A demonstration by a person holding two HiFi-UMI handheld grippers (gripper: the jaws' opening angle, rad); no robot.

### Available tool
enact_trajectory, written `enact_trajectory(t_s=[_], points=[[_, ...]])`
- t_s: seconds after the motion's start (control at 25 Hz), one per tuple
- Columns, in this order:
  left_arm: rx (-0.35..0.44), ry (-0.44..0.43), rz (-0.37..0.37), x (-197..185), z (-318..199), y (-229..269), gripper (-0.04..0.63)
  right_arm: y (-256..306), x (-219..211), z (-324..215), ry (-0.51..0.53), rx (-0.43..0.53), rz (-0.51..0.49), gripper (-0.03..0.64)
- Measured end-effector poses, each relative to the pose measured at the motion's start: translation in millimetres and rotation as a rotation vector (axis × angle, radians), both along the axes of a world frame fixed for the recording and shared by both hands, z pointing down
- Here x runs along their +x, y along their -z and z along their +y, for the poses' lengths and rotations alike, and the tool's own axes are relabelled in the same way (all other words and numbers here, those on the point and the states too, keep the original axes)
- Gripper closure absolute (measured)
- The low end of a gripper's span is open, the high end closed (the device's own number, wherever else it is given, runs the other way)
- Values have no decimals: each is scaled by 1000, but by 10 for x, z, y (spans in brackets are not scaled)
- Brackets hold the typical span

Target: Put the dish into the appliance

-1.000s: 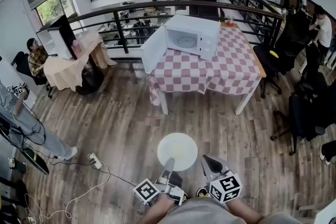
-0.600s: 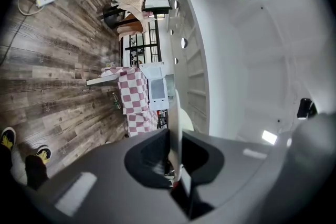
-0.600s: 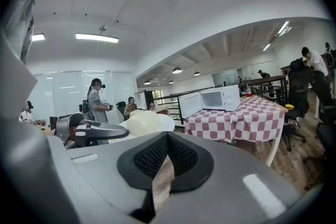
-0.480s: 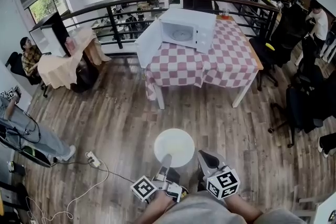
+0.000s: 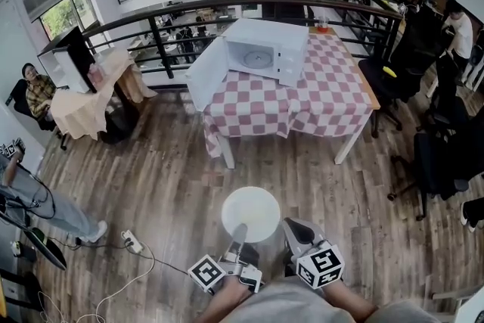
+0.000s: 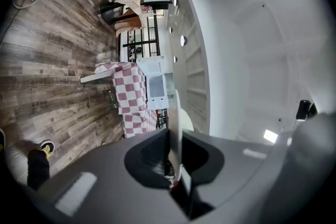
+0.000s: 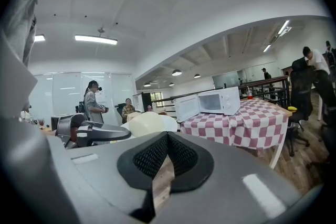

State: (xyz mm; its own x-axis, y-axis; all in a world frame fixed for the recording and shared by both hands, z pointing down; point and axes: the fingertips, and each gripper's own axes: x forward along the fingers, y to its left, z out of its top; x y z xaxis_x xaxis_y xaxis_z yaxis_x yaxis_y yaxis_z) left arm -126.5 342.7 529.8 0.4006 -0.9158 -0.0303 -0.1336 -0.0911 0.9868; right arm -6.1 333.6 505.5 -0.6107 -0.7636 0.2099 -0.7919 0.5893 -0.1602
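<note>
My left gripper (image 5: 240, 232) is shut on the near rim of a white dish (image 5: 250, 213), held level over the wooden floor. In the left gripper view the dish (image 6: 177, 124) shows edge-on between the jaws. The right gripper (image 5: 295, 231) hangs just right of the dish, shut with nothing in it; its pads meet at the tips (image 7: 168, 136). Ahead stands a white microwave (image 5: 266, 51) on a red-and-white checked table (image 5: 302, 98), its door (image 5: 204, 73) swung open to the left and its chamber showing. The right gripper view shows the dish (image 7: 148, 124) and microwave (image 7: 218, 102).
A black railing (image 5: 181, 23) runs behind the table. Dark office chairs (image 5: 435, 155) stand at the right. A power strip (image 5: 130, 241) and cables lie on the floor at the left. A cloth-draped table (image 5: 94, 98) and a seated person are at the far left.
Both grippers and the dish have moved forward over the floor toward the checked table; the microwave looks slightly nearer. The grip on the dish is unchanged.
</note>
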Motion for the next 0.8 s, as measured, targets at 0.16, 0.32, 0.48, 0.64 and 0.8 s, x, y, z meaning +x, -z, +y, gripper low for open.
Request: enact_trajectory(t_s=[0.16,0.32,0.48,0.64,0.8], points=[[8,6,-5,145,-462,-11,569,14,197,-433,-8,27,22,618],[3,13,-6,311,-852,-18,569,35,400,-868,-6,32,30,618],[-6,7,1,480,-1227,8,569,48,564,-1265,-8,30,33,618],[4,14,-10,607,-1550,40,569,25,674,-1567,3,24,22,618],[-24,26,-14,765,-1801,25,569,29,811,-1825,17,15,13,618]])
